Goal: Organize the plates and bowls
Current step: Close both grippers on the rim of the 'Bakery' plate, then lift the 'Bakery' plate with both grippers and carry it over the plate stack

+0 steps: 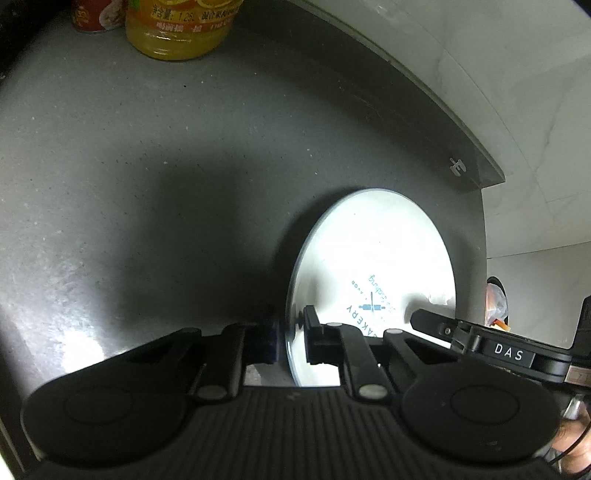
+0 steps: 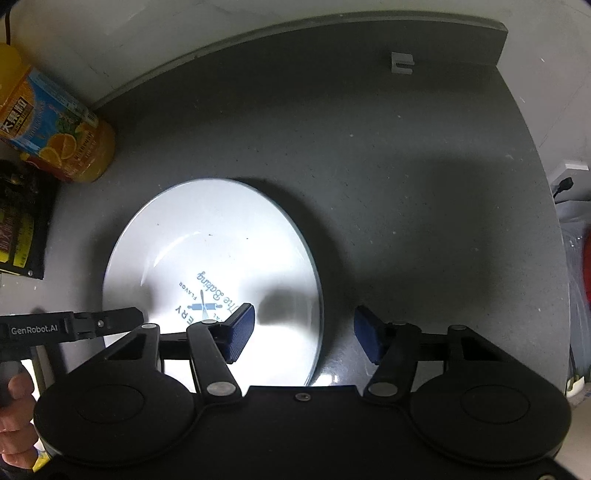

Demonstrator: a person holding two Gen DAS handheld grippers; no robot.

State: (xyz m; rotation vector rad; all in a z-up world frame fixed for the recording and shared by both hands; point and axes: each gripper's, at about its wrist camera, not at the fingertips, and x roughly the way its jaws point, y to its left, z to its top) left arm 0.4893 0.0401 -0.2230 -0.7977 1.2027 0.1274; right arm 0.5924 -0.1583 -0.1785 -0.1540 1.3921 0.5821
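Left wrist view: nearest to us, our left gripper [image 1: 291,332] had its jaws drawn narrow onto the rim of the white plate [image 1: 373,266], one finger on either face of the edge. The plate (printed with blue bakery lettering) lay on the dark grey countertop [image 1: 166,155], close to its right edge. Our right gripper [image 2: 304,332] hung above the plate's near right rim with its jaws wide, holding nothing; one blue pad [image 2: 240,330] sat over the plate and the other over bare counter. Farther back we saw an orange juice bottle [image 2: 55,129] and, beside it, a red can [image 1: 94,14] by the pale wall [image 1: 498,74].
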